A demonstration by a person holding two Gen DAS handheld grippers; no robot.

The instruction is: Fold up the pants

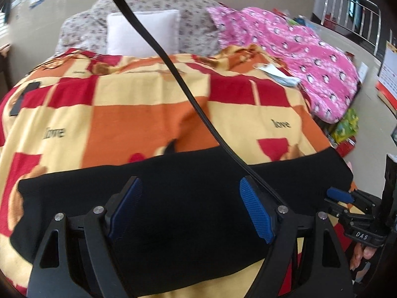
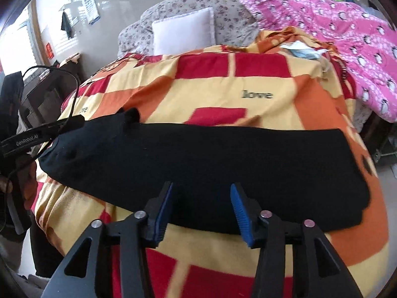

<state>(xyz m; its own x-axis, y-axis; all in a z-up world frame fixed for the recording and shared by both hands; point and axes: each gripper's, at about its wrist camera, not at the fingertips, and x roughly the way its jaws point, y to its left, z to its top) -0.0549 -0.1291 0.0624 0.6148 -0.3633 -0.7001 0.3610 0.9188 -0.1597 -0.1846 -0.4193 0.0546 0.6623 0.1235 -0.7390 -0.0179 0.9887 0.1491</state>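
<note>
Black pants lie in a long flat band across a red, orange and yellow checked blanket. My left gripper hovers over the band's middle, its blue pads wide apart with nothing held. My right gripper is over the near edge of the pants, jaws open and only cloth beneath them. In the left wrist view the right gripper shows at the band's right end. The left gripper's black body shows at the band's left end in the right wrist view.
A white pillow leans on floral bedding at the bed's head. A pink quilt lies along the right side. A black cable crosses the left view. A metal railing and boxes stand at right.
</note>
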